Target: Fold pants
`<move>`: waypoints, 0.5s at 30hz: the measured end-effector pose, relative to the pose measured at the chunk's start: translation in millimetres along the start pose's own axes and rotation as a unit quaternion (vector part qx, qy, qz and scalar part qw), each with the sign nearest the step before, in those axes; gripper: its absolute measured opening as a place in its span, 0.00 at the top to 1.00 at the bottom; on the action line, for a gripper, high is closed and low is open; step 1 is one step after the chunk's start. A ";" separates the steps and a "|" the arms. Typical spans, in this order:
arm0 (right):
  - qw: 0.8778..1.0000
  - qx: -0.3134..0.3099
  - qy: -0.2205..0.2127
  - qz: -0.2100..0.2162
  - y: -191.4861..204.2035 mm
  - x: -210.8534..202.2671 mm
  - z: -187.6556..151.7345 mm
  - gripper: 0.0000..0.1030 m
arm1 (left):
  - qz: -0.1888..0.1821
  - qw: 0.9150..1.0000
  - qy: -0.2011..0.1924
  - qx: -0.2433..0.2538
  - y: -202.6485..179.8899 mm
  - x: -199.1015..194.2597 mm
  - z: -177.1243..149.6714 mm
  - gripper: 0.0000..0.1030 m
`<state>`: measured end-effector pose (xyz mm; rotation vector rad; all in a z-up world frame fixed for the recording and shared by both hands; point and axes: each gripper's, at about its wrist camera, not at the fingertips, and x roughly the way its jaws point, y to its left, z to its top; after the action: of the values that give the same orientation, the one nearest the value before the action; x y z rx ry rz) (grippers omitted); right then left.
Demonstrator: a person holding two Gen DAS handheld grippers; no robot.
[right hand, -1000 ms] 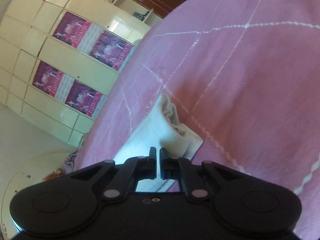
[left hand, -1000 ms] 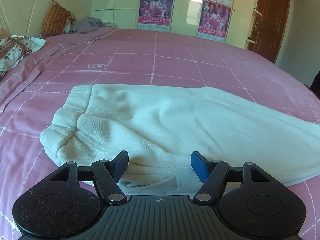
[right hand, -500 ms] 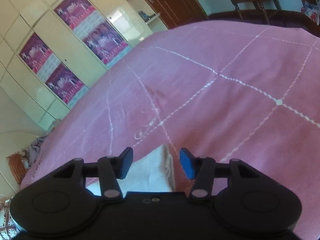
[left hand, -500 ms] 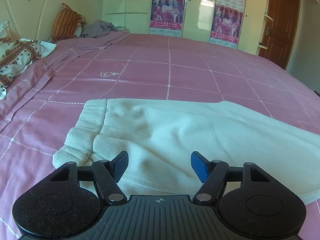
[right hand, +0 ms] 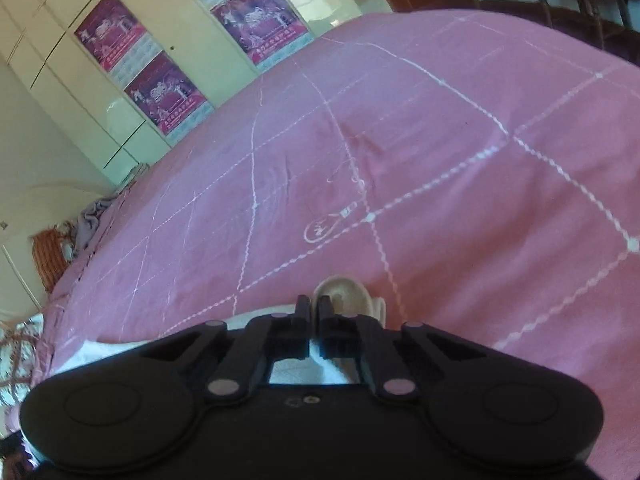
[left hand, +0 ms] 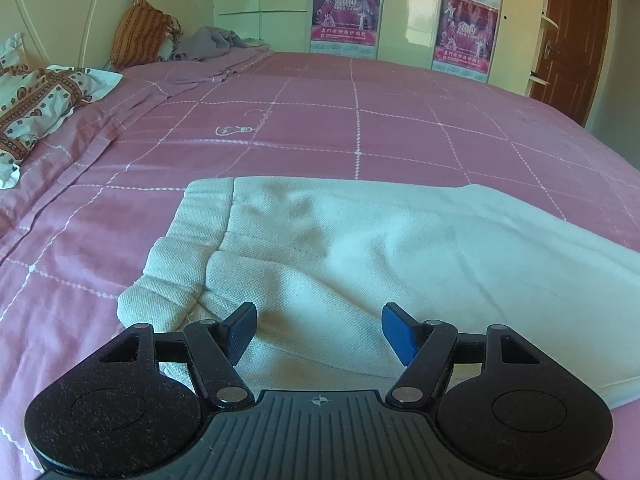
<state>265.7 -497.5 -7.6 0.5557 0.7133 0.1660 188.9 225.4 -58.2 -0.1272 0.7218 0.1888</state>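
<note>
The cream knit cotton pants (left hand: 360, 264) lie flat on the pink white-gridded bedsheet (left hand: 360, 128), waistband at nine o'clock. The left gripper (left hand: 319, 334) hovers over the near hem, blue-padded fingers spread wide, gripping nothing. The right gripper (right hand: 314, 314) has just closed, fingers pressed together; cloth bunches at them, but whether it is pinched I cannot tell. Purple wardrobe posters (left hand: 345, 20) at twelve o'clock read "2010".
</note>
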 end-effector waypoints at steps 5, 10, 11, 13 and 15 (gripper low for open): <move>0.997 0.047 -0.018 -0.052 -19.6 12.9 4.8 0.98 | 0.000 1.000 0.005 -0.015 5.9 3.9 -4.3 0.33; 0.990 0.110 -0.073 -0.049 -35.1 -35.5 -30.7 0.58 | -0.008 1.000 0.005 -0.014 9.2 -2.8 -5.0 0.33; 0.986 0.136 -0.089 -0.027 -38.8 -54.3 -42.1 0.48 | -0.009 1.000 0.004 -0.017 11.0 -3.4 -5.8 0.33; 0.977 0.177 -0.121 -0.002 -45.2 -83.8 -69.7 0.31 | -0.012 1.000 0.005 -0.021 12.2 -4.0 -8.0 0.33; 0.969 0.218 -0.110 0.026 -53.1 -90.2 -92.1 0.31 | -0.013 1.000 0.006 -0.021 11.2 -4.8 -9.3 0.33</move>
<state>135.0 -532.7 -41.3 0.9982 0.5190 -0.0081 177.0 234.1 -62.5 -0.1783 0.7285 0.1792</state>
